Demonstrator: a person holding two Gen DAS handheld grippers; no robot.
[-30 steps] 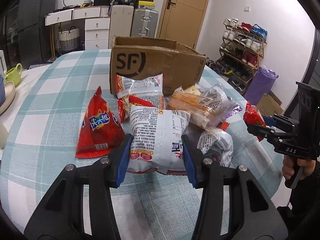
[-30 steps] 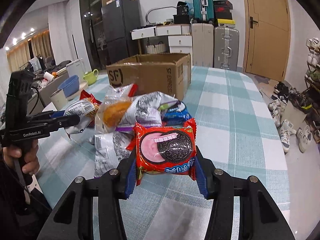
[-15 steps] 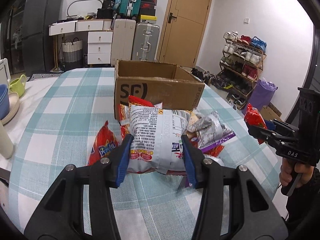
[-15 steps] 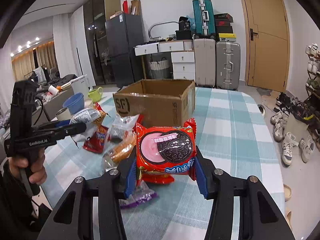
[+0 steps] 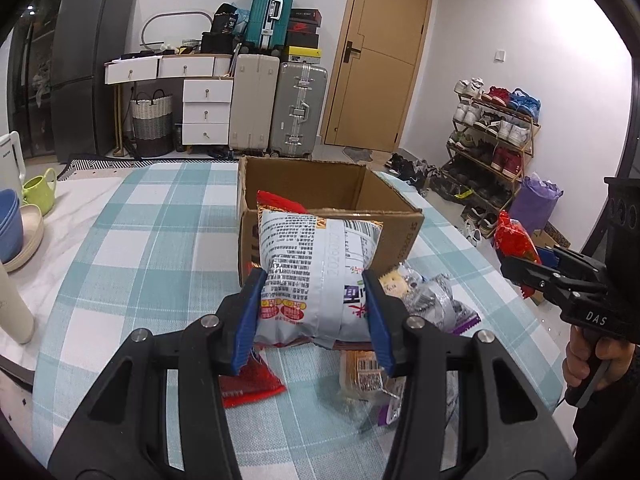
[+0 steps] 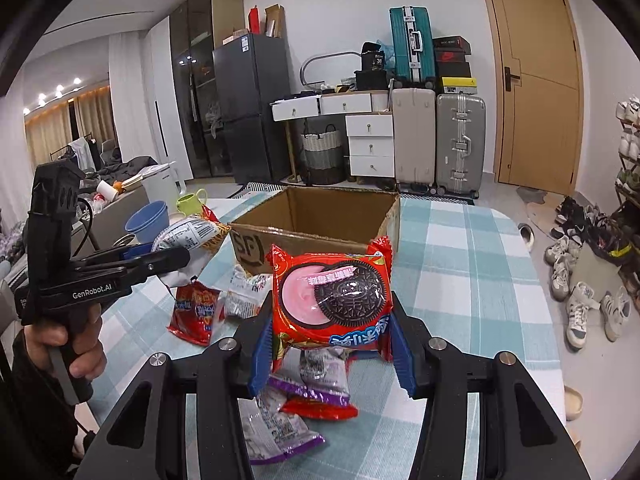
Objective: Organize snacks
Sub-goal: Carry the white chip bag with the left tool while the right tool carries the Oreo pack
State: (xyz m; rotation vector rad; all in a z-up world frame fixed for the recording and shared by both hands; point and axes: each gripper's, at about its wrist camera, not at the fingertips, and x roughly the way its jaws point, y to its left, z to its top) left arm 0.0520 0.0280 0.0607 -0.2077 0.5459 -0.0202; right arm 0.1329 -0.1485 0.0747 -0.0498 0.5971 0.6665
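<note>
We saw the left hand-held gripper (image 5: 314, 314) clenched on a pale grey snack bag (image 5: 316, 276), its blue pads pressed into both sides. The bag hung above the checked worktop (image 5: 132, 264), and it hid most of the near wall of the cardboard box (image 5: 400, 236) behind it. A red packet edge (image 5: 276, 201) peeked over the bag's top; we could not tell what it belonged to. Below the bag, loose snacks (image 5: 432, 300) lay on the worktop, partly blocked by the gripper's arms and blurred at the near edge.

At the far right of the left wrist view the other tool was cut off by the frame. In its own view, the right hand-held gripper (image 6: 330, 348) was grasping a red cookie pack (image 6: 332, 296), held upright between the fingers (image 6: 262, 348) above a pile of purple and grey packets (image 6: 280, 424) that it partly covered. The open box (image 6: 256, 246) stood just beyond the pack; what lay on its floor was out of sight. At the left, a red packet (image 6: 196, 312) lay on the worktop.
</note>
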